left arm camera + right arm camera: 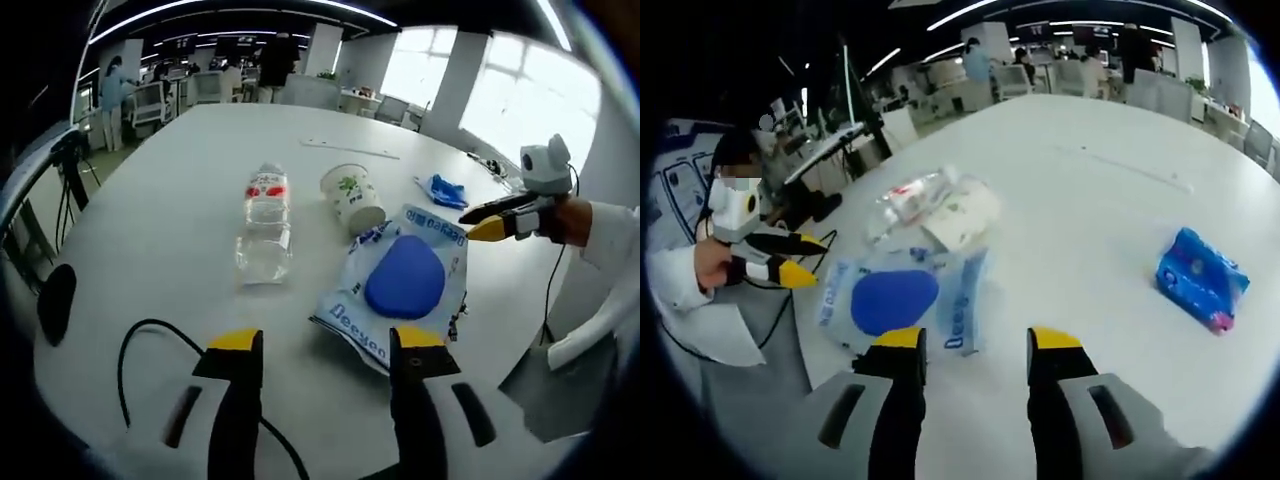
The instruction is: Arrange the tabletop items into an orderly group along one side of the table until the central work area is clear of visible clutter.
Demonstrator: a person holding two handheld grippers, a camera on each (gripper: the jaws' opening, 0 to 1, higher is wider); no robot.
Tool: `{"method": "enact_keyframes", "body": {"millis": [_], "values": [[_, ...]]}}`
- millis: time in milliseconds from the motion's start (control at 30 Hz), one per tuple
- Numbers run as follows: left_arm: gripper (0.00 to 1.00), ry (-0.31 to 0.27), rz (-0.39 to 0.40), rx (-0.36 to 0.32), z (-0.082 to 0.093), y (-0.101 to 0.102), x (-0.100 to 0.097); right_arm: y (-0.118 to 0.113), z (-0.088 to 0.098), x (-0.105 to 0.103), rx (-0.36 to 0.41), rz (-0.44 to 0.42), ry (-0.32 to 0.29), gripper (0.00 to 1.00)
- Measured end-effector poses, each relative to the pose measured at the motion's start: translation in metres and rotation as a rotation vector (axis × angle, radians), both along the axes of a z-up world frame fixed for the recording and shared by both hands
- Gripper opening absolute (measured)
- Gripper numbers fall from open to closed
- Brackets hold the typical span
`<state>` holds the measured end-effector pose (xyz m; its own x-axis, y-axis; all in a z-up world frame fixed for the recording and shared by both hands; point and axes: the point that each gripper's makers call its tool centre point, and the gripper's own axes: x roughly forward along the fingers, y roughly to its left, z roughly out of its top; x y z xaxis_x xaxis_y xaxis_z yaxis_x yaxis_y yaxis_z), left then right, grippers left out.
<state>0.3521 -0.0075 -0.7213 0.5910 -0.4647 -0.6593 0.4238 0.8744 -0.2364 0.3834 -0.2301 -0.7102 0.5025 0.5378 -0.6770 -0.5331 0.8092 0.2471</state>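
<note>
Left gripper view, left to right:
- Cable [150, 340]: black, looped on the white table [180, 190], running under the left claw [325, 348].
- Left claw: low over the near edge, jaws apart, holding nothing.
- Bottle [265, 225]: clear, red label, lying flat.
- Cup [352, 197]: paper, on its side, touching the pack.
- Pack [405, 280]: blue-and-white, flat, just ahead of the left claw.
- Small blue packet [442, 190]: beyond the pack, near the far edge.
- Right claw [484, 226]: held by a hand [560, 220], tips close together at the pack's corner; grip cannot be told.

Right gripper view:
- Right claw [968, 342]: jaws apart, empty, the pack [900, 295] just ahead of it.
</note>
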Motion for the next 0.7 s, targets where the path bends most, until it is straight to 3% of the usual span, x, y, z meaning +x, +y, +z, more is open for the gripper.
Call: {"method": "enact_keyframes", "body": {"millis": [233,333,467,700], "values": [[0.42,0.032,0.008,-0.058,-0.007,-0.011,0.000,0.002,-0.006,-0.002,0.015,0.006,0.026,0.25],[0.40,0.043,0.000,-0.041,-0.013,-0.011,-0.001,0.002,-0.008,-0.003,0.012,0.008,0.032,0.24],[0.37,0.060,0.005,-0.072,-0.015,-0.016,0.000,0.002,-0.009,-0.002,0.017,0.006,0.040,0.22],[0.17,0.079,-0.012,-0.087,-0.020,-0.024,-0.001,0.003,-0.012,-0.005,0.022,0.016,0.053,0.06]]}}
